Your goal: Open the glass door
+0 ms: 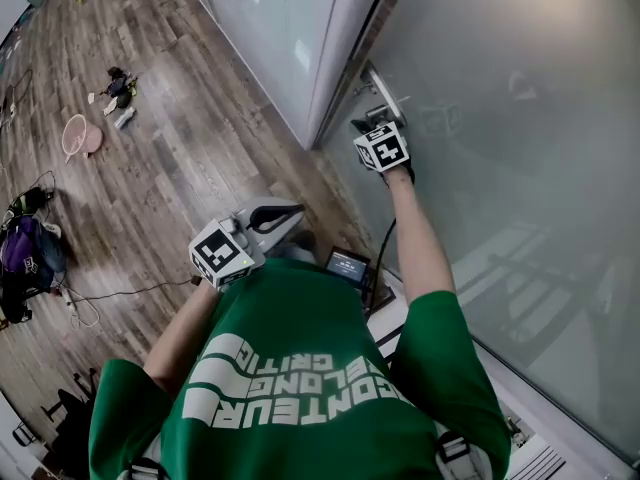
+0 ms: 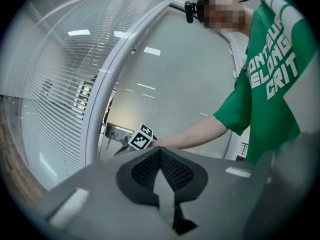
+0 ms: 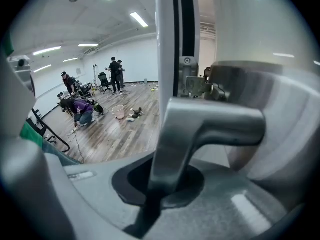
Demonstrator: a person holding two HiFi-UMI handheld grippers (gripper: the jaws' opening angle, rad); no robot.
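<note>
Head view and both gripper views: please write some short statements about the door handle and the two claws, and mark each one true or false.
1. The right claw is shut on the metal door handle. True.
2. The left claw grips the handle too. False: it is shut on nothing, apart from the glass door.
3. The floor is wooden. True.
4. The person's shirt is red. False: it is green.

Overhead plus 2 gripper-mounted; shared handle
</note>
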